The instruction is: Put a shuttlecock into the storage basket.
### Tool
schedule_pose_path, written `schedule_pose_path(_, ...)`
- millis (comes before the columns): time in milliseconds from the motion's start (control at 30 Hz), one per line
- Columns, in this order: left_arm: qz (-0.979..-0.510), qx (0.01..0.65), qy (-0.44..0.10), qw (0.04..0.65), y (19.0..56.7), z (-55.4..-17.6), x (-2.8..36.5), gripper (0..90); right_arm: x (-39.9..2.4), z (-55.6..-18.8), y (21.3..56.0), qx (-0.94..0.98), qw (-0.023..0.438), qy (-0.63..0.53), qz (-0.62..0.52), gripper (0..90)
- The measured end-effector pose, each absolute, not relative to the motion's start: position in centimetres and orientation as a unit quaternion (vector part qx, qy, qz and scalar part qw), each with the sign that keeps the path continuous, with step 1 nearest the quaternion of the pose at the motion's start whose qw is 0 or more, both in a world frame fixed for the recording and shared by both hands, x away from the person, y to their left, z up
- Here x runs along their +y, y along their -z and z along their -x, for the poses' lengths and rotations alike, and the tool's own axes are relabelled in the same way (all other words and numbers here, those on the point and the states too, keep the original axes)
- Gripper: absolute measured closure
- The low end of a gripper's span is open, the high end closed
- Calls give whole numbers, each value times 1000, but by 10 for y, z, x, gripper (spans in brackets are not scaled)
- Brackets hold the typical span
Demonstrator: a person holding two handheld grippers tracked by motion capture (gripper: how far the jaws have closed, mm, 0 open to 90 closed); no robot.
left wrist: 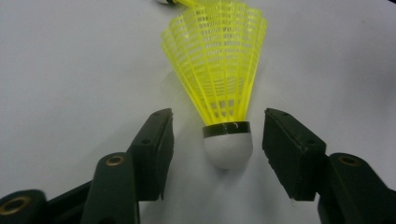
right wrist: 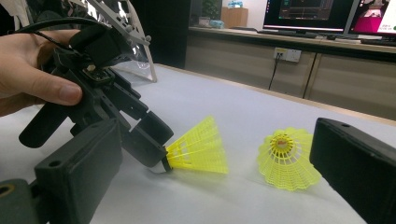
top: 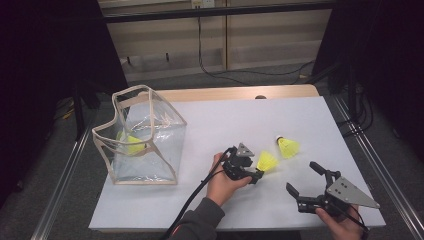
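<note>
Left gripper (left wrist: 217,140) fingers narrowed around the shuttlecock (left wrist: 219,70), gaps both sides; right gripper (top: 304,181) wide on open counter (top: 225,115)

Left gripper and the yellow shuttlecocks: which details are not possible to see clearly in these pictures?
- Near shuttlecock: in the right gripper view the left gripper covers its white cork, so contact cannot be judged there; the left gripper view shows gaps on both sides.
- Far shuttlecock: cut off by the top edge in the left gripper view.
- Shuttlecock in the clear bag: blurred by the creased plastic wall in the high view.
</note>
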State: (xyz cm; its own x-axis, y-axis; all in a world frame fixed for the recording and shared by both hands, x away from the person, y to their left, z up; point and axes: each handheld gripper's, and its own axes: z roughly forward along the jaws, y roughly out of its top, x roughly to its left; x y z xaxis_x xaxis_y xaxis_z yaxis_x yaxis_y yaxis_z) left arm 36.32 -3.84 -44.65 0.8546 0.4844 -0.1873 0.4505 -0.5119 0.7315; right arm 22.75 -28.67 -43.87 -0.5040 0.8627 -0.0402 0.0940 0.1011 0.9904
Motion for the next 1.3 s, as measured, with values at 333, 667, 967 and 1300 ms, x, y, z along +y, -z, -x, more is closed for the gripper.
schedule_pose_path(333,-869,263,-17,419,450,-365,-42,541,-287,-228,438,658,342,-564,-363,23)
schedule_pose_path(667,-870,268,-8,414,455,-365,-47,600,-287,-228,439,658,342,-564,-363,23)
schedule_pose_path(967,-871,267,-14,411,456,-364,-48,634,-286,-229,439,659,340,-563,-364,23)
schedule_pose_path(1300,-873,266,-22,408,455,-363,-50,643,-286,-229,439,659,340,-563,-364,22)
